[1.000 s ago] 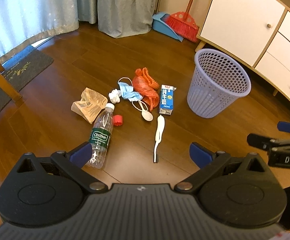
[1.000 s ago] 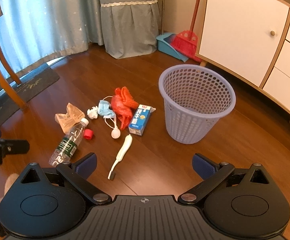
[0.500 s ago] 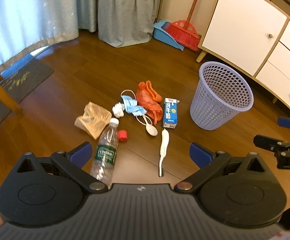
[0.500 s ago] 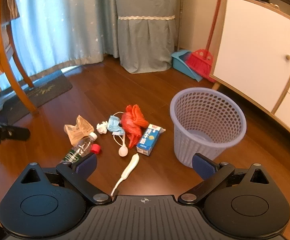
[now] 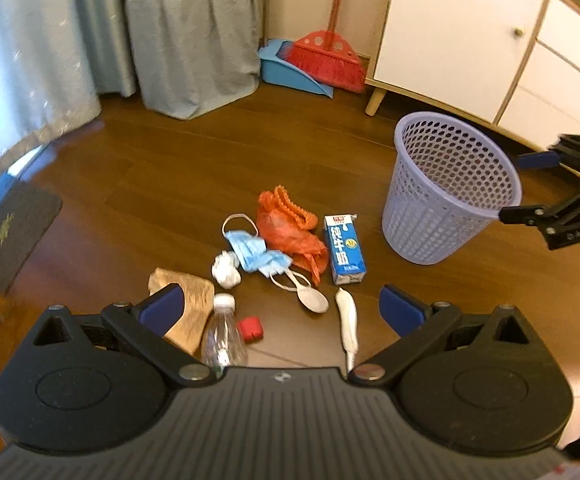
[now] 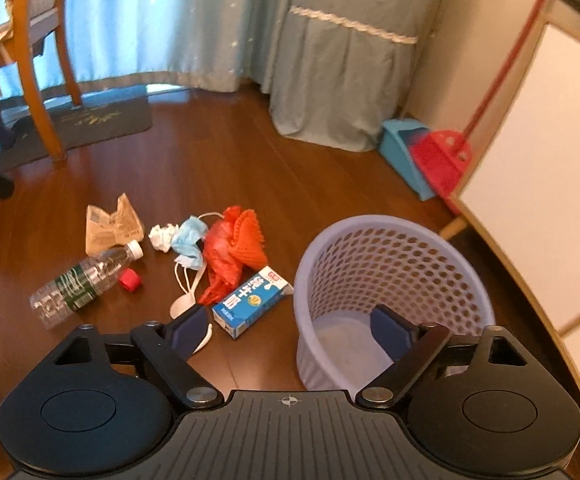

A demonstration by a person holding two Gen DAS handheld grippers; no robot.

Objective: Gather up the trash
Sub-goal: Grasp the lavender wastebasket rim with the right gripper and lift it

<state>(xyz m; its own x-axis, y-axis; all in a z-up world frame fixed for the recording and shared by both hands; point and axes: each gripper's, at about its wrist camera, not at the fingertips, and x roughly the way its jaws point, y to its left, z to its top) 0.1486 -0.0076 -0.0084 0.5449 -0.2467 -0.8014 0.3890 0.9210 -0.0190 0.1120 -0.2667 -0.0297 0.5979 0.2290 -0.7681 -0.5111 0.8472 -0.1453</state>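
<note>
Left wrist view: left gripper [image 5: 283, 300] hangs with jaws spread wide and empty above floor litter — blue milk carton [image 5: 345, 249] lying flat, long axis toward 12 o'clock, spout end far. At 2 o'clock stands the lavender mesh wastebasket [image 5: 450, 188], upright. Right gripper [image 6: 290, 330] likewise gapes empty; plastic water bottle [image 6: 81, 282] lies on its side, cap pointing 2 o'clock.

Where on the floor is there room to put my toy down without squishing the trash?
Bare floor lies between the trash pile and the grey curtain, and between the doormat and the crumpled paper bag. It is crowded from the water bottle across to the milk carton; only a narrow strip separates the carton from the purple basket.
</note>
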